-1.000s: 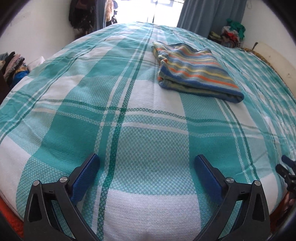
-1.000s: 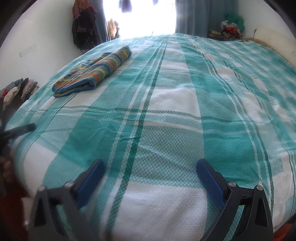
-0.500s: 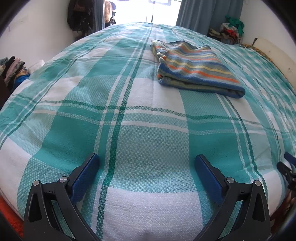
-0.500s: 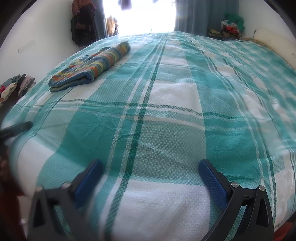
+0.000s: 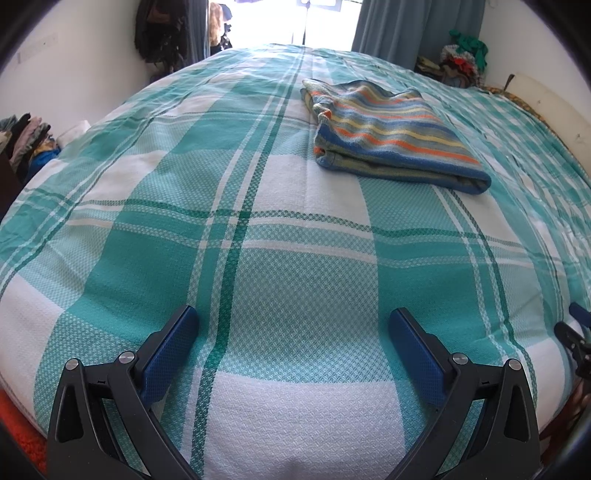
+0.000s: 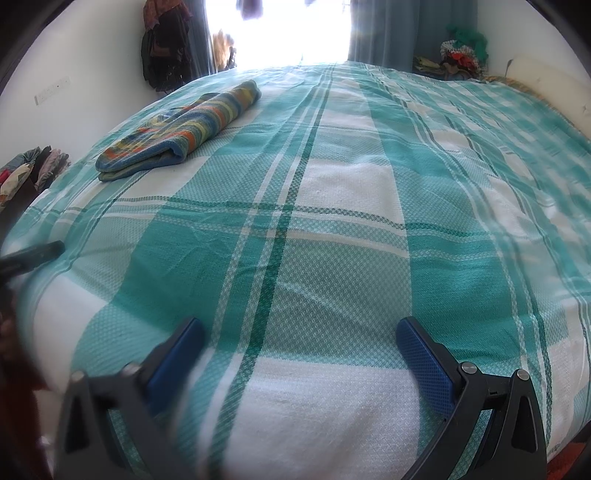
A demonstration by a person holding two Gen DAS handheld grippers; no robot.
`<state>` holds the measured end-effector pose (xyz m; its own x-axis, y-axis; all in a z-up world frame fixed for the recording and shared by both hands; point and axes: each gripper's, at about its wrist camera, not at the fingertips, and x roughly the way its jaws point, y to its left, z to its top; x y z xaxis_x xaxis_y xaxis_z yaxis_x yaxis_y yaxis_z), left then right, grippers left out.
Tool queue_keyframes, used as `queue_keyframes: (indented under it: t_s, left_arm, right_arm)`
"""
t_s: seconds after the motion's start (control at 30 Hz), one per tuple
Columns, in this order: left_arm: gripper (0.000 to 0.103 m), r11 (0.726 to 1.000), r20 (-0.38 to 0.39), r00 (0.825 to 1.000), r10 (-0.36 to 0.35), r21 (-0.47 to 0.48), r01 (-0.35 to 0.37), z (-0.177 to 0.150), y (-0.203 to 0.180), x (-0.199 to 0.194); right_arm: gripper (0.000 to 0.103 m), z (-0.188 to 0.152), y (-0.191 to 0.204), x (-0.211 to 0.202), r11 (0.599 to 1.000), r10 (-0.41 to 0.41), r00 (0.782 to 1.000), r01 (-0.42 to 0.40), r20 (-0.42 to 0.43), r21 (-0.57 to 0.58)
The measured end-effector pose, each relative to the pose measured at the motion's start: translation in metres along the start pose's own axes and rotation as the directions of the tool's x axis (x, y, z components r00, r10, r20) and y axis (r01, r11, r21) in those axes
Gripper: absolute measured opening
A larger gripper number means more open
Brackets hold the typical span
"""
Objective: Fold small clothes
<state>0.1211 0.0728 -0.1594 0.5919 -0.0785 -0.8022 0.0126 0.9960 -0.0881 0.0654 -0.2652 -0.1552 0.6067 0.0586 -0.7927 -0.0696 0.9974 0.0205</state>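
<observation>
Two handheld grippers poised over the near edge of a bed [image 5: 110,206] dressed in a teal-and-white plaid cover. Left gripper [image 5: 293,332] released, jaws spread wide, nothing between them but the weave of the cover. Right gripper [image 6: 299,345] likewise released and empty, its left finger blurred in its own view. A striped garment [image 5: 391,136], already folded into a thick flat bundle, lying on the bed well apart from both tools: far and slightly right in the left wrist view, far left in the right wrist view [image 6: 181,129]. No other small clothes laid out on the cover. Heaps of clothing [image 5: 461,55] in the far right corner by the blue curtain [image 5: 413,29], more garments [image 5: 26,136] stacked off the bed's left side, dark clothes hanging on the far wall.

Judged from this: fold apparently complete, next piece yet to be fetched. Risks from here: open fingers snagging the loose cover near the bed's edge and dragging wrinkles toward the bundle; a careless reach across the bed nudging the folded stack open, its layered edge facing the left gripper; a fresh item dropped too close, crowding or toppling the finished fold.
</observation>
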Motion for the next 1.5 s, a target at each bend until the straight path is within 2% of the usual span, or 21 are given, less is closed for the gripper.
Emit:
queue_keyframes:
  t_s: [1.33, 1.5]
  left_arm:
    - [0.102, 1.000, -0.001, 1.000, 0.008, 0.004, -0.008, 0.0007, -0.0005, 0.0010]
    - [0.102, 1.000, -0.015, 1.000, 0.010, -0.018, -0.010, 0.0017, 0.0000, -0.0042]
  right_arm:
    - [0.103, -0.0024, -0.0002, 0.0005, 1.000, -0.003, 1.000, 0.003, 0.006, -0.003]
    - [0.103, -0.0019, 0.0000, -0.0008, 1.000, 0.002, 1.000, -0.002, 0.007, -0.004]
